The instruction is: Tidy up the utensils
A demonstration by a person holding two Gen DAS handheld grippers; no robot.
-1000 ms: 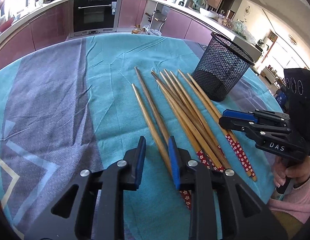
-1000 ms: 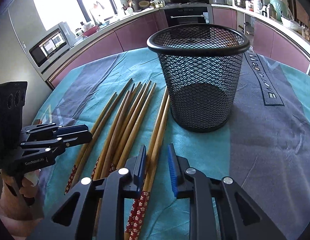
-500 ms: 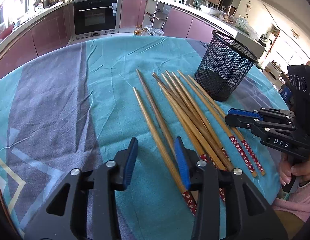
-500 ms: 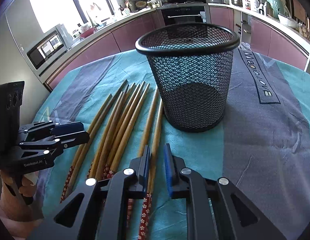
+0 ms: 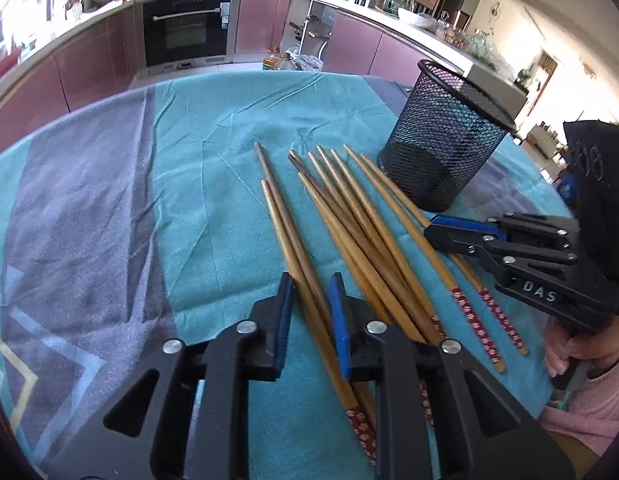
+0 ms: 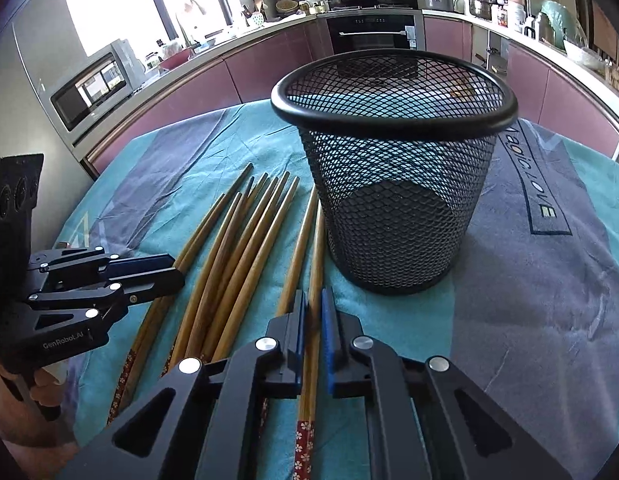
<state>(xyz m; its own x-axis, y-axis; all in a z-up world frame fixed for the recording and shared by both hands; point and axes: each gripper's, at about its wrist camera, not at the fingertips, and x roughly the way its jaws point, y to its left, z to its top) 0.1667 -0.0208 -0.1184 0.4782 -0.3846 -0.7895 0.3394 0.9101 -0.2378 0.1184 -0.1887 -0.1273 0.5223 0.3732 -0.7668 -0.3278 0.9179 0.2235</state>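
Both pairs of jaws have narrowed since the earlier frames: the right hand-held gripper (image 6: 313,308), which a second ago stood apart around the two rightmost chopsticks, is now clamped onto one chopstick (image 6: 308,344) partway along its shaft, and the left hand-held gripper (image 5: 309,300) is closing, its pads not yet pressing on the two leftmost sticks (image 5: 297,264) that run between them. The remaining chopsticks (image 5: 361,224) lie fanned on the cloth-covered surface (image 5: 189,160) between the two tools, thin tips pointing away and red patterned ends toward the person. The mesh cup (image 6: 393,184) stands upright just ahead and to the right of the right tool, apparently empty. To do this step well, I would lift the right stick a little before swinging it, since its neighbour lies touching it and may drag along. Tilt it until the thin tip clears the rim, then lower it before letting go, as the light cup could tip if nudged. The left grip looks likely to catch two sticks; squeezing squarely should stop them from scissoring.
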